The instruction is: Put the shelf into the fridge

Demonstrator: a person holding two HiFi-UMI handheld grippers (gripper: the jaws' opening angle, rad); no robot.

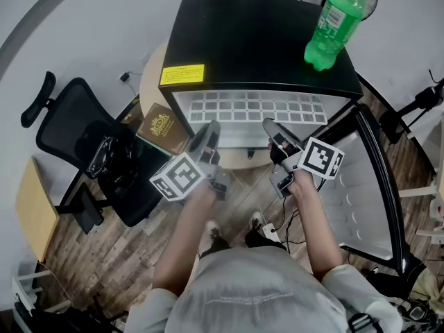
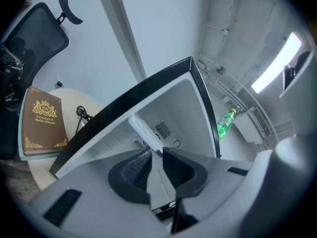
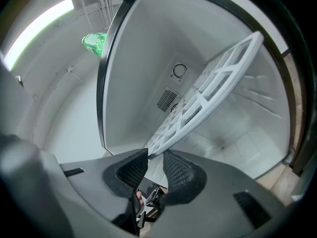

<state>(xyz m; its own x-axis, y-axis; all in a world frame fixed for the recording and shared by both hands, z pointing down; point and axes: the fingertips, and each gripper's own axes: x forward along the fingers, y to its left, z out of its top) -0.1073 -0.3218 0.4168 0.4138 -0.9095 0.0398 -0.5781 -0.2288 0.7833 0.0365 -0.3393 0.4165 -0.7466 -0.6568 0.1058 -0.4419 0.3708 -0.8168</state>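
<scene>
Left hand-held gripper [image 2: 156, 152] and right hand-held gripper [image 3: 154, 155] both pinch the flat white grid-patterned shelf [image 3: 198, 103].

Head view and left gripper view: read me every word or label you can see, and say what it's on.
"A Treasury of World's Classics": gold print on the book.
The emblem above that title: too blurred to read.
The yellow label on the fridge: print too small to read.
The bottle: nothing readable.
</scene>
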